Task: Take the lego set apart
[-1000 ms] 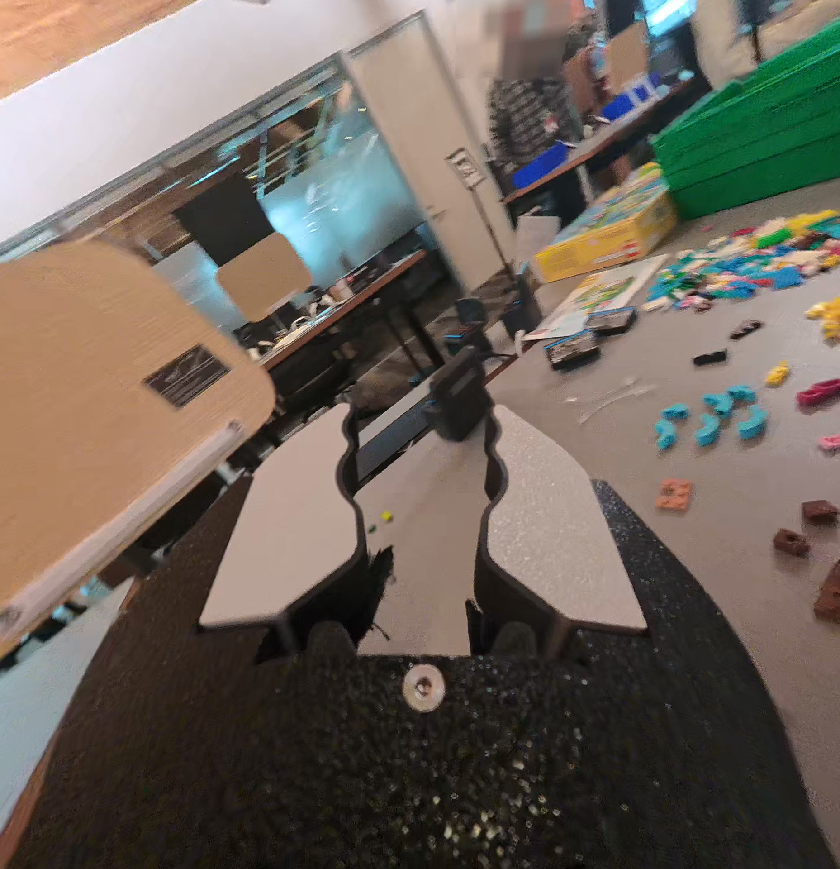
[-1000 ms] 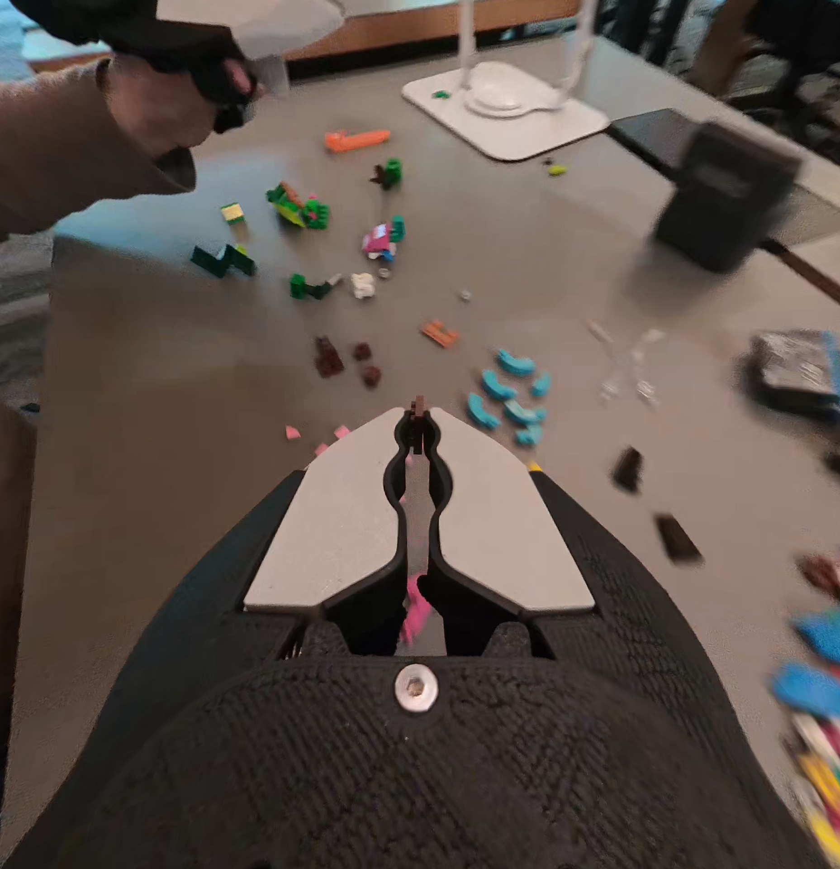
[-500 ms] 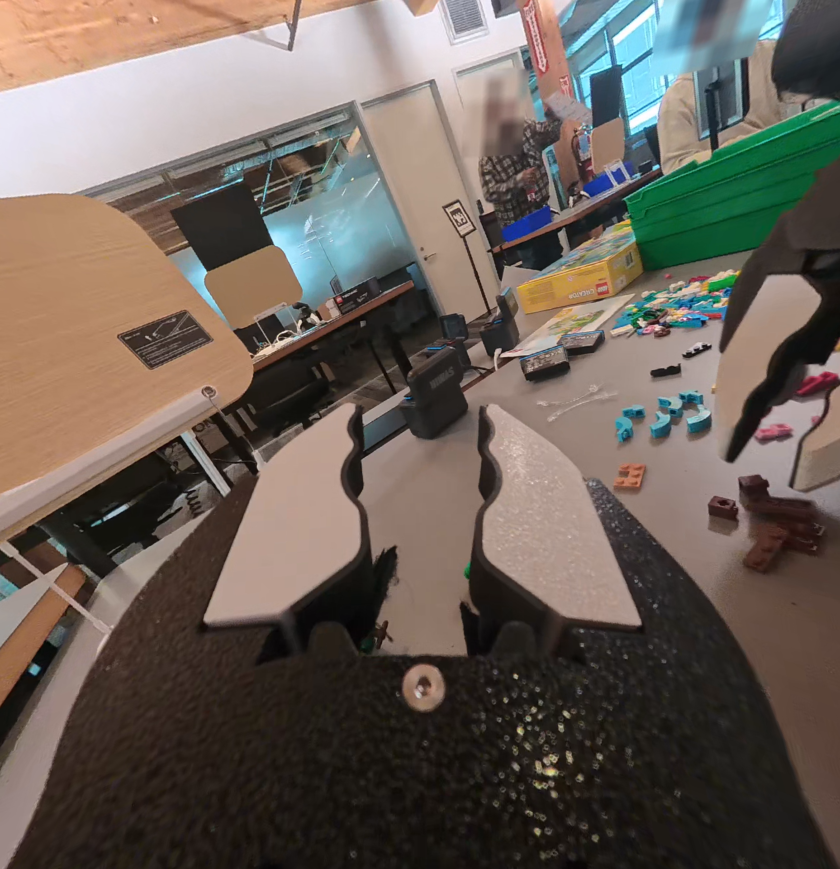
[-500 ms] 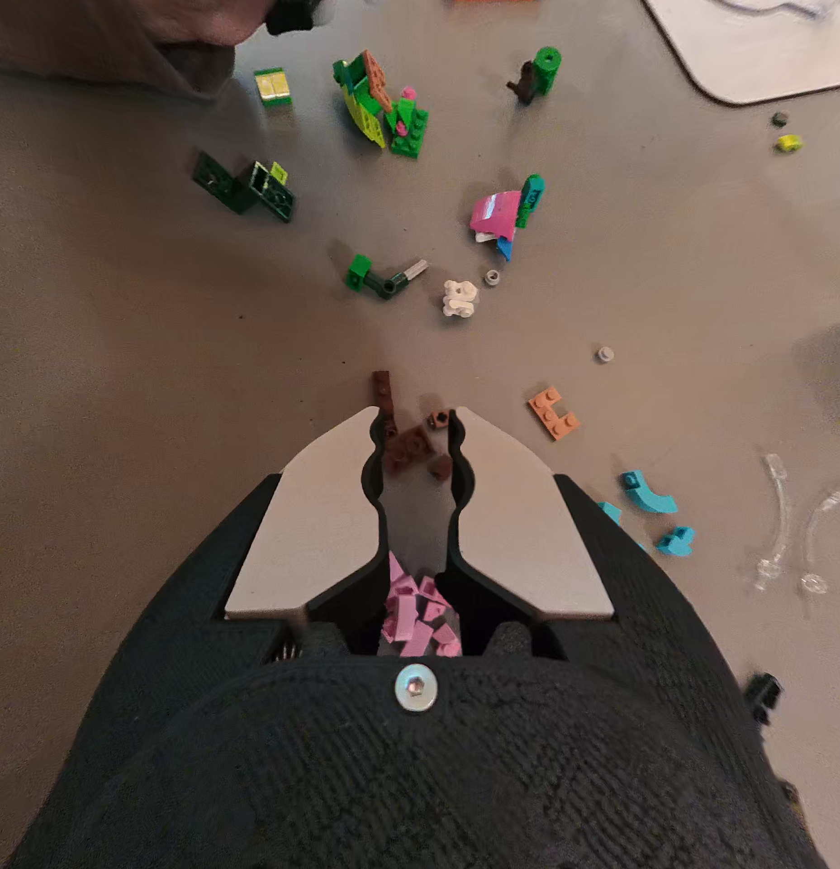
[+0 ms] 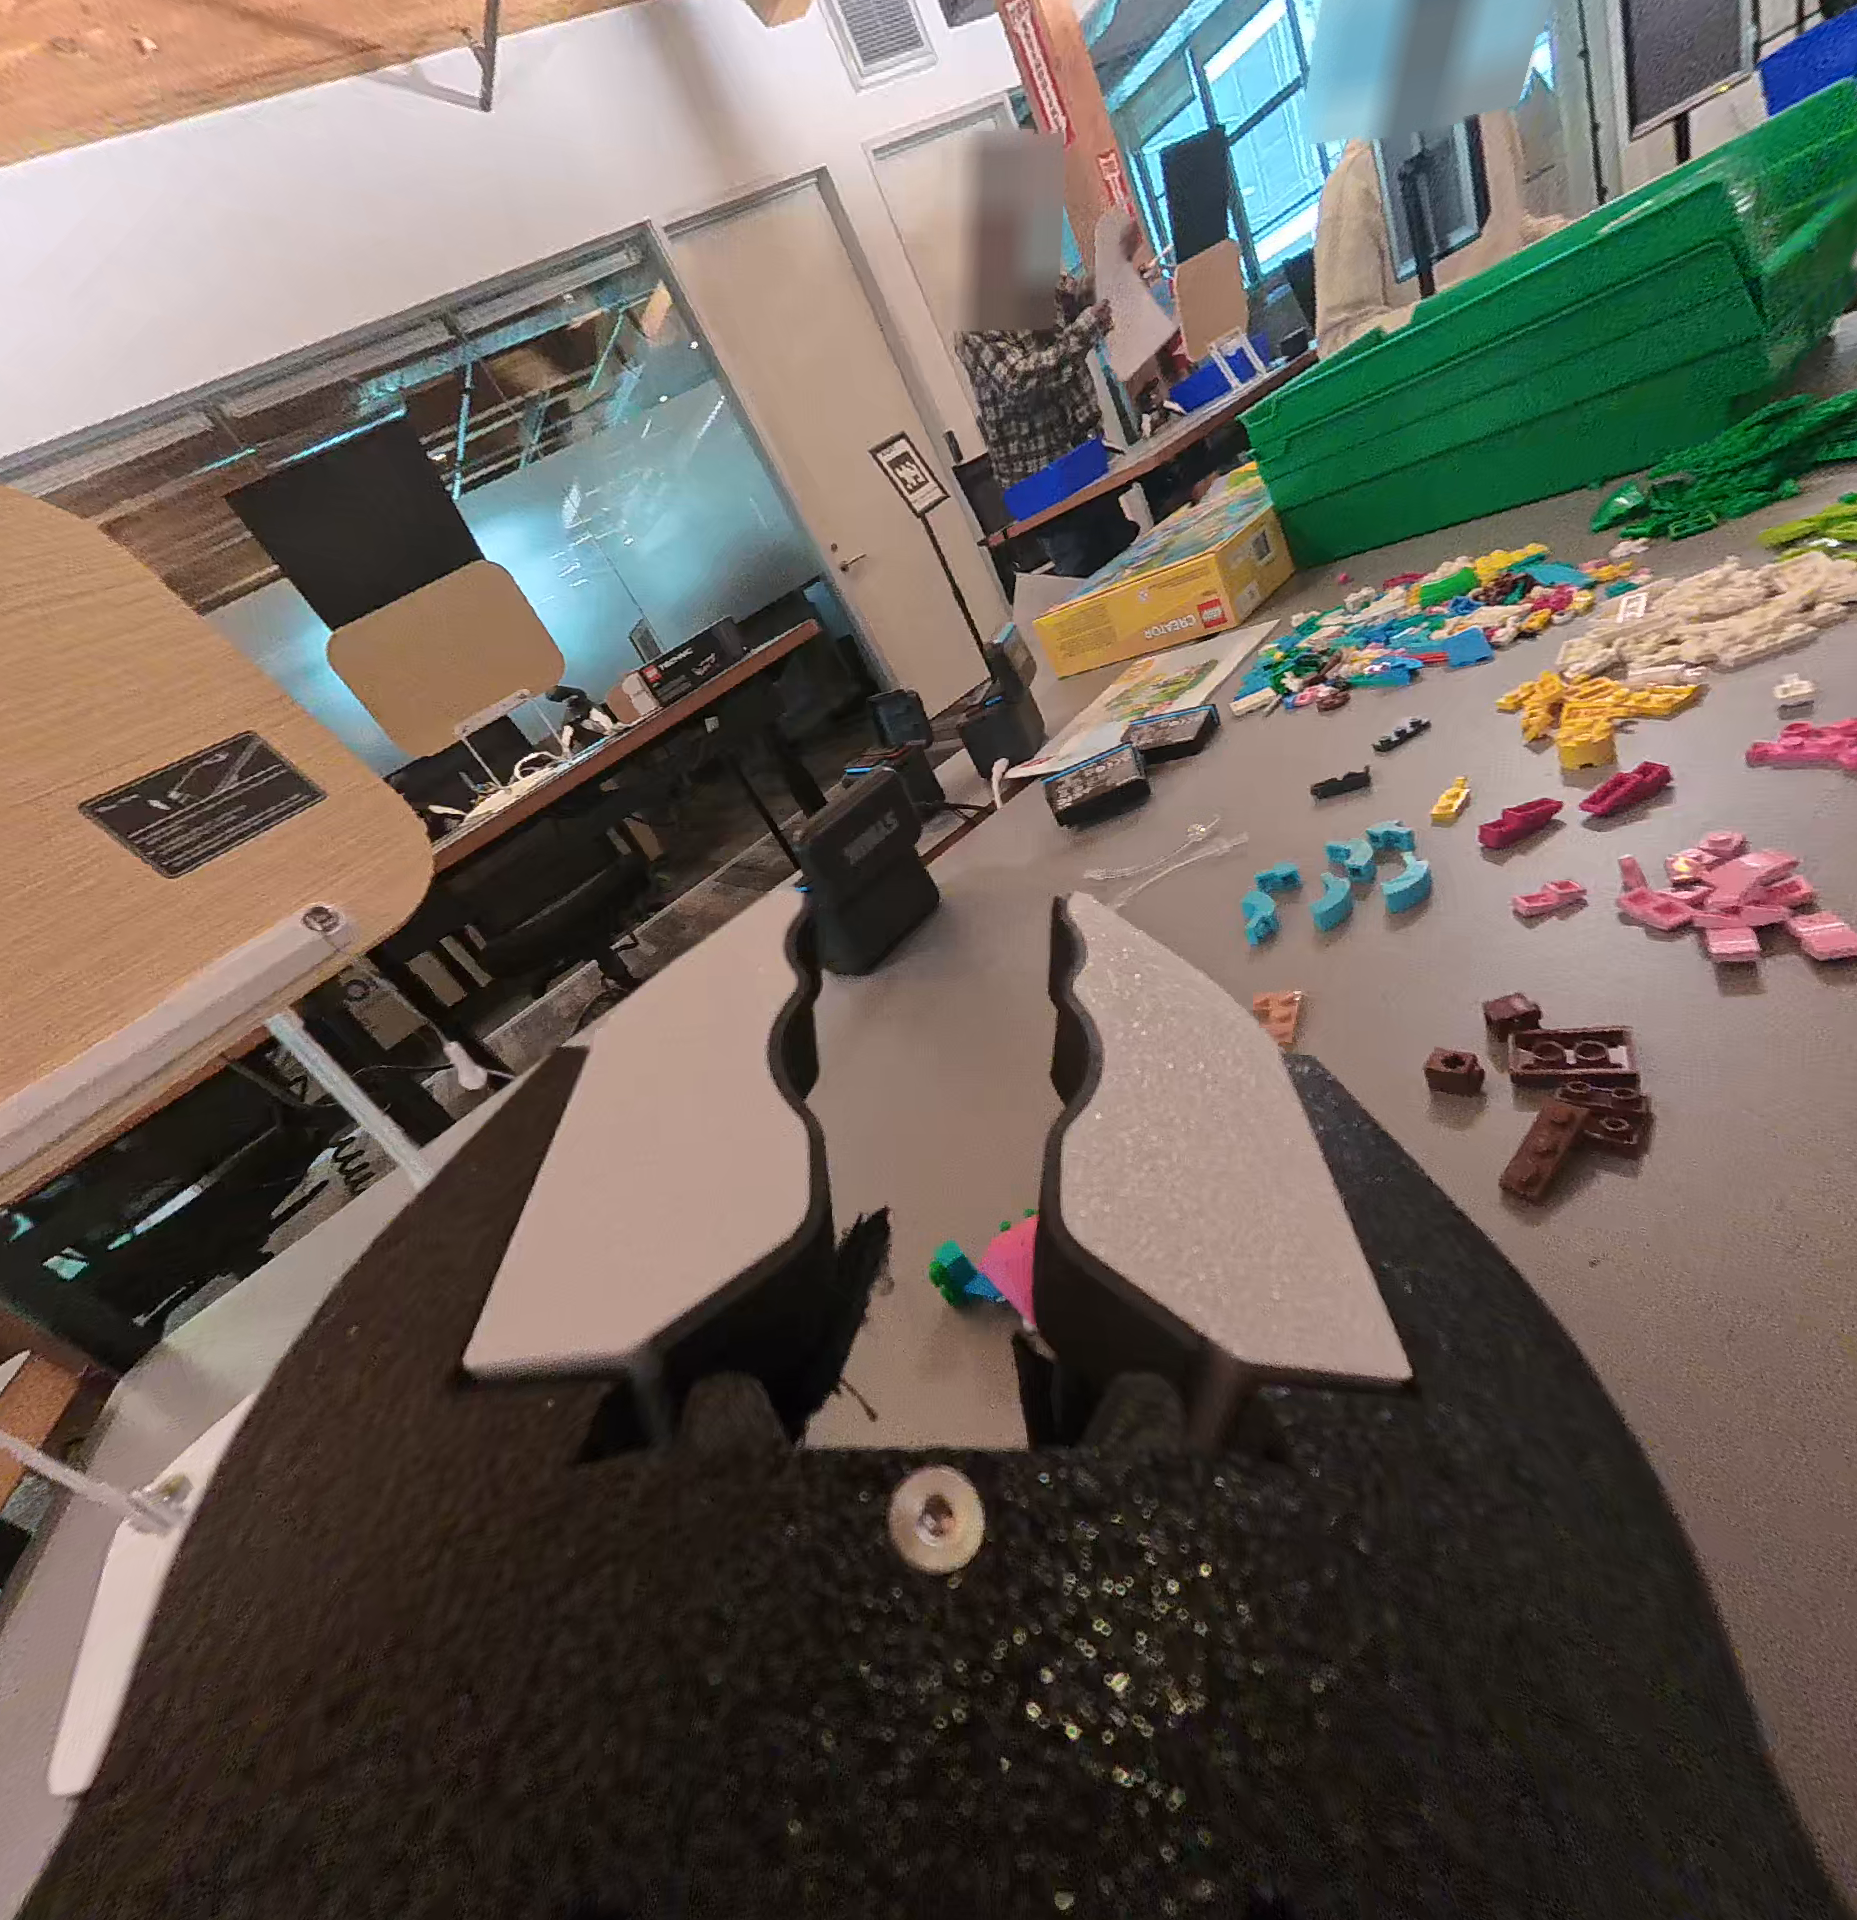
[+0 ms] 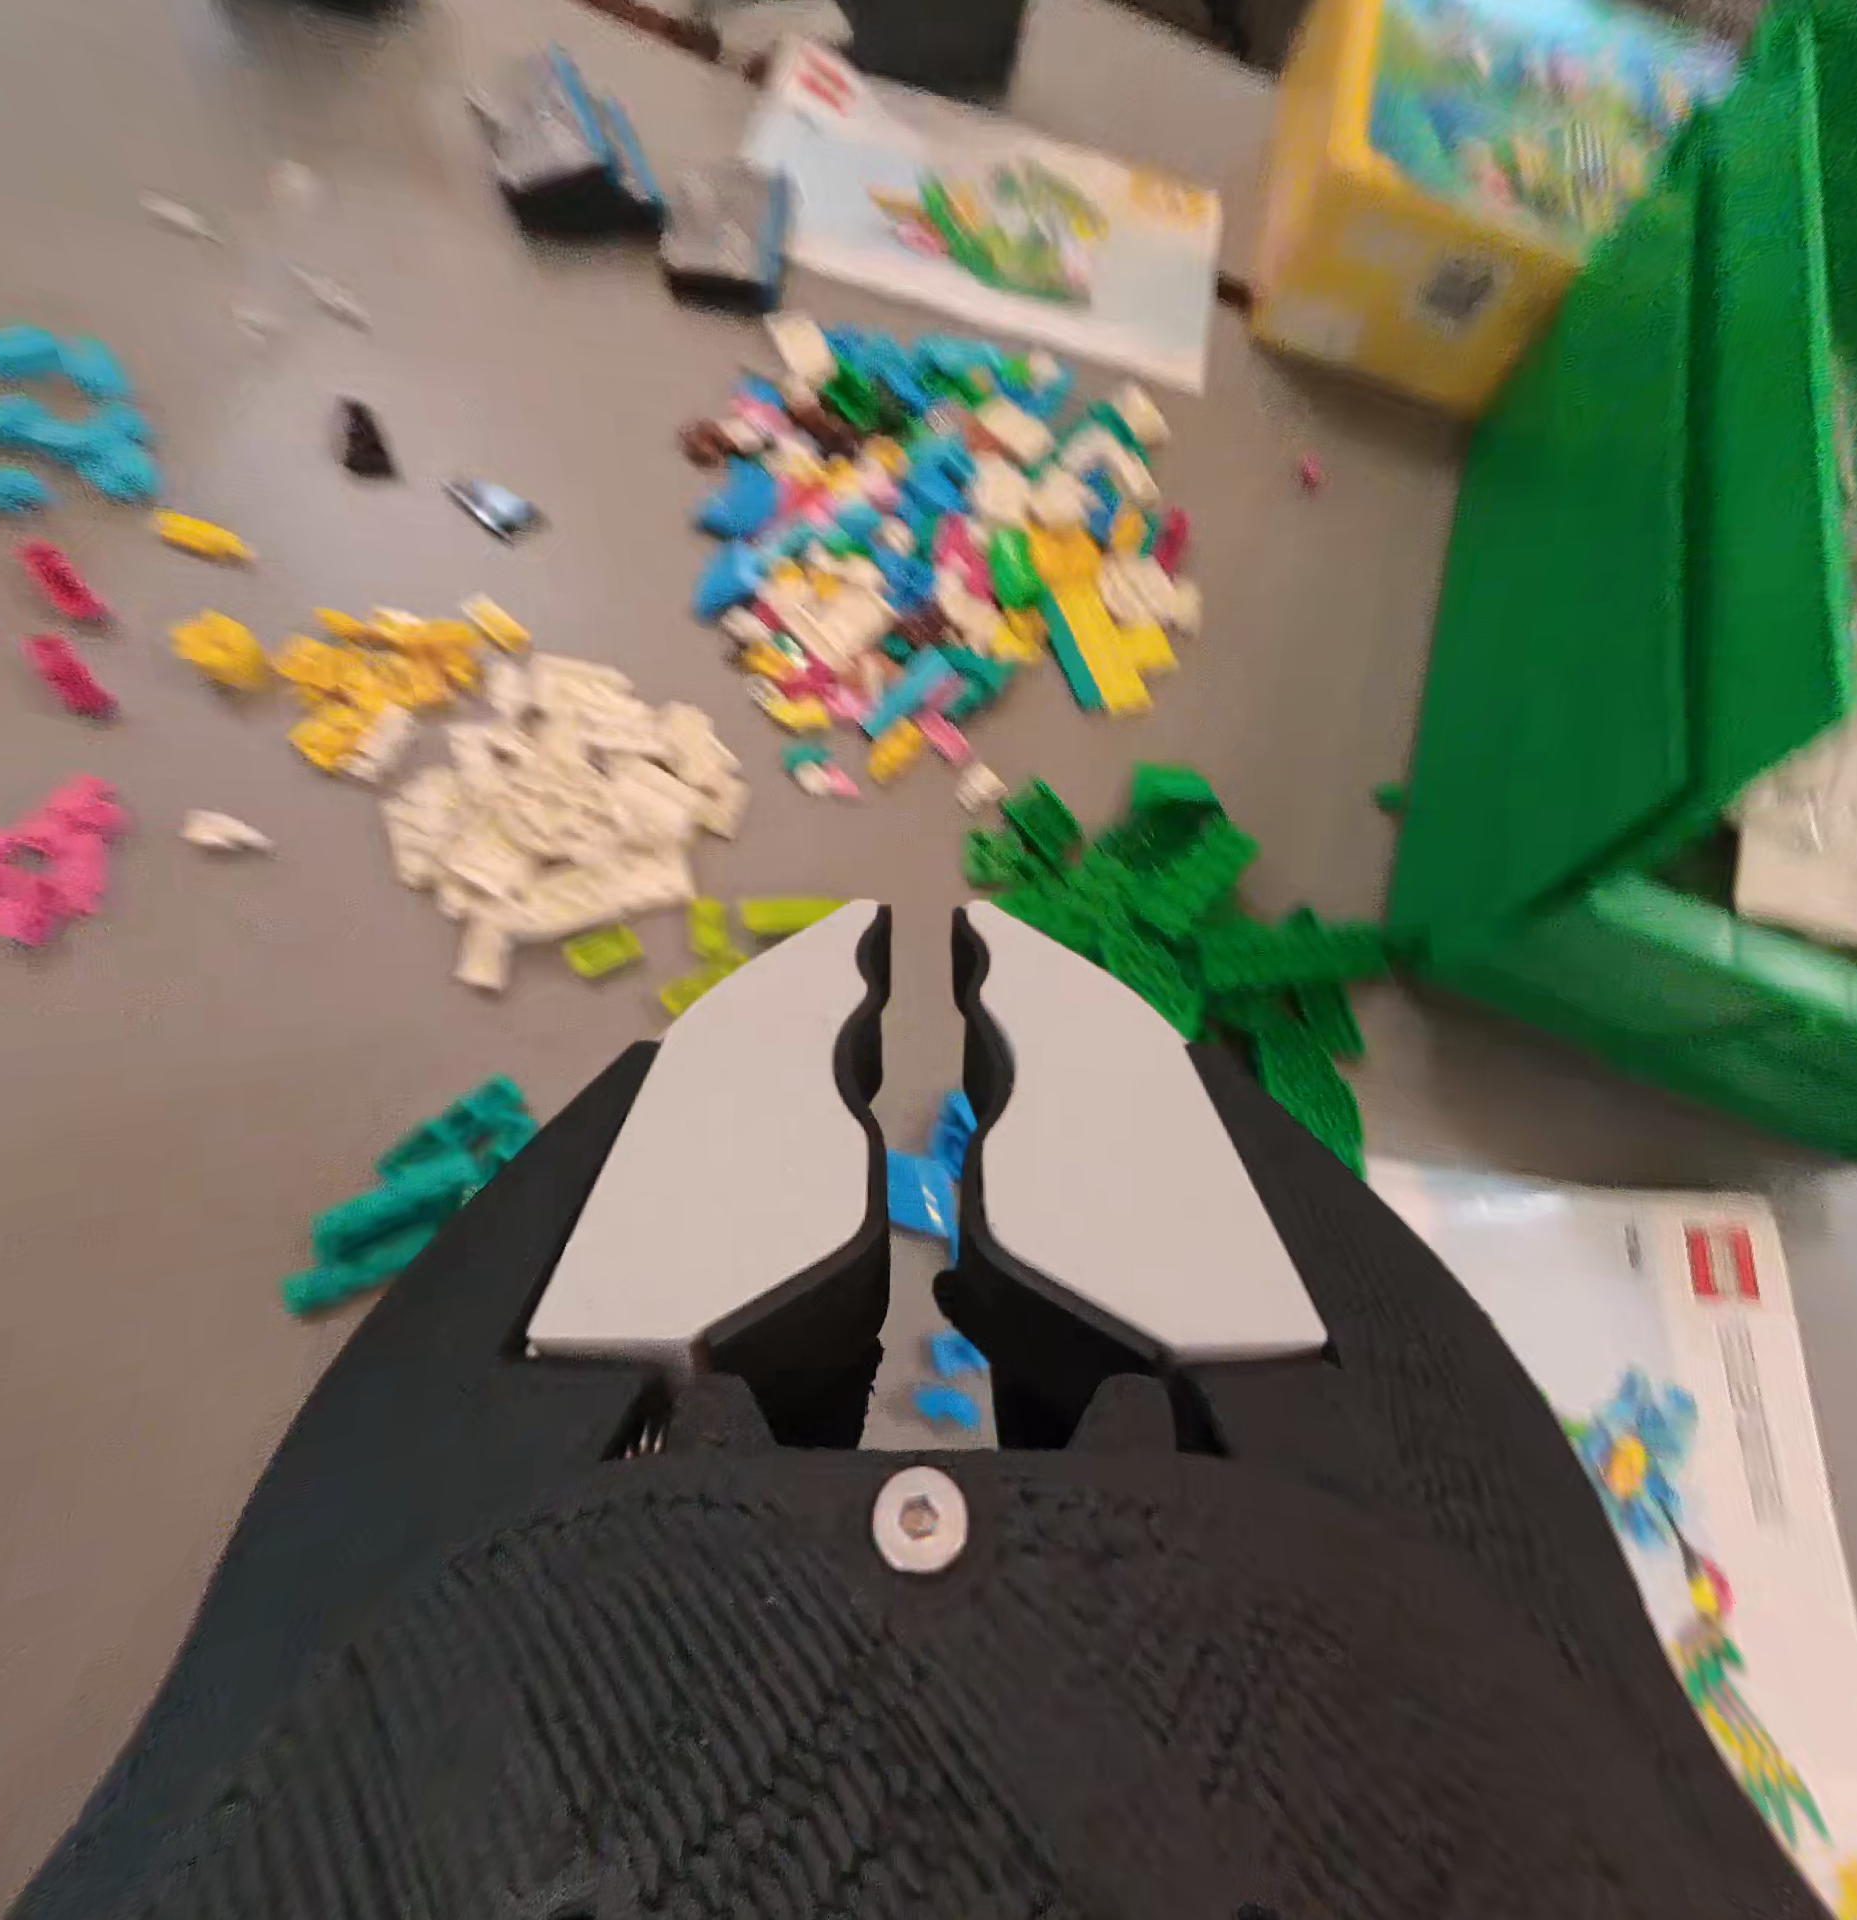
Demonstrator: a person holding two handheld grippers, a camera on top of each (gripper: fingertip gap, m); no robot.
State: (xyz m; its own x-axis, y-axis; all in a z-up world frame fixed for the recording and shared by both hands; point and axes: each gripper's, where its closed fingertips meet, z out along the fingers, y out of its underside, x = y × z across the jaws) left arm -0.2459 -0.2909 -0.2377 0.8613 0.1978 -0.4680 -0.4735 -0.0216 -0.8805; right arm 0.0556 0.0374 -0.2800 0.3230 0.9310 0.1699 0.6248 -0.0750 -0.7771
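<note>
Even indoor light; sharp left view, motion-blurred right view, wide-angle warping.

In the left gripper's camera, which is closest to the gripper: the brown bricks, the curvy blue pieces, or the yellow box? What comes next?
Measured from the left gripper:
1. Brown bricks, closest, low on its right.
2. Curvy blue pieces, farther on, also to the right.
3. Yellow box, farthest, by the green bins.

Printed writing marks the yellow box (image 5: 1163,603) and black case (image 5: 870,883).
</note>
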